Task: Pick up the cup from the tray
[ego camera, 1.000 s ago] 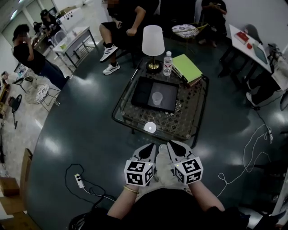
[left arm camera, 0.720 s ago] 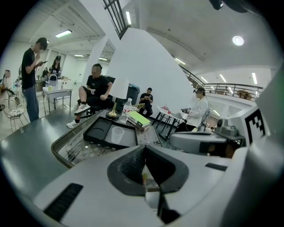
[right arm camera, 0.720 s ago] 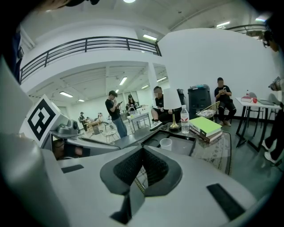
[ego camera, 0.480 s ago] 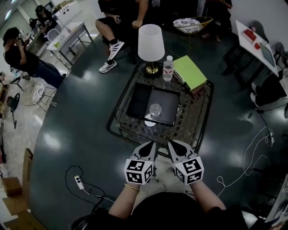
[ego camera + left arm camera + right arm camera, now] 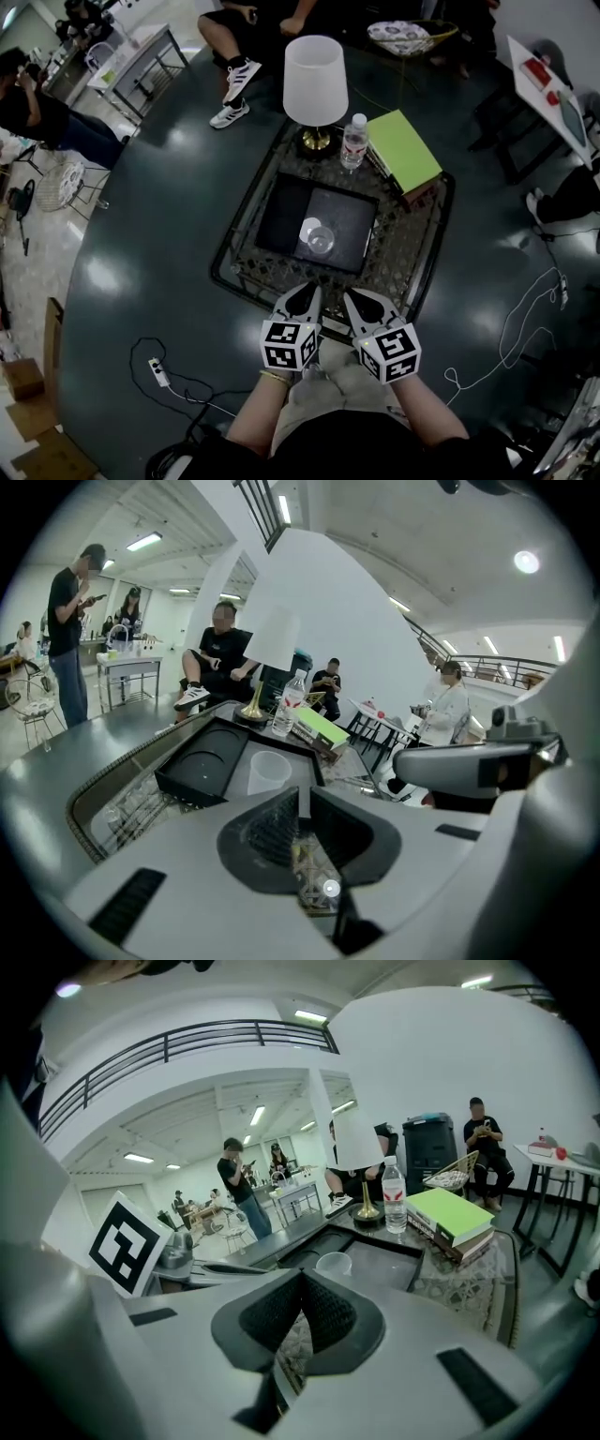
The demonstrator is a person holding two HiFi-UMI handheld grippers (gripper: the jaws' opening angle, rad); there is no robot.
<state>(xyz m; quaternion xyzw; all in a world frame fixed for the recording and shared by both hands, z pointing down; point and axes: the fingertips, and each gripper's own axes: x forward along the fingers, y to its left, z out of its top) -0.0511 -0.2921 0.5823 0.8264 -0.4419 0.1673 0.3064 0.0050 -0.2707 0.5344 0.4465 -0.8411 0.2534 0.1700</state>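
Both tongs closed and short of the tray; cup not yet picked up.

Head view: the clear cup (image 5: 321, 239) stands upright on the black tray (image 5: 281, 211), near its front edge, and the left gripper (image 5: 302, 295) and right gripper (image 5: 361, 300) hang side by side in front of the tray, well apart from the cup. Left gripper view: its jaws sit all but together with nothing between them, and the cup is straight ahead on the tray. Right gripper view: its jaws are pressed together and empty, with the cup ahead and a little to the right. I'd guess closed jaws would knock the light cup over on arrival. A hard squeeze could buckle its thin wall, and a long reach could bump the bottle (image 5: 353, 142) behind the tray.
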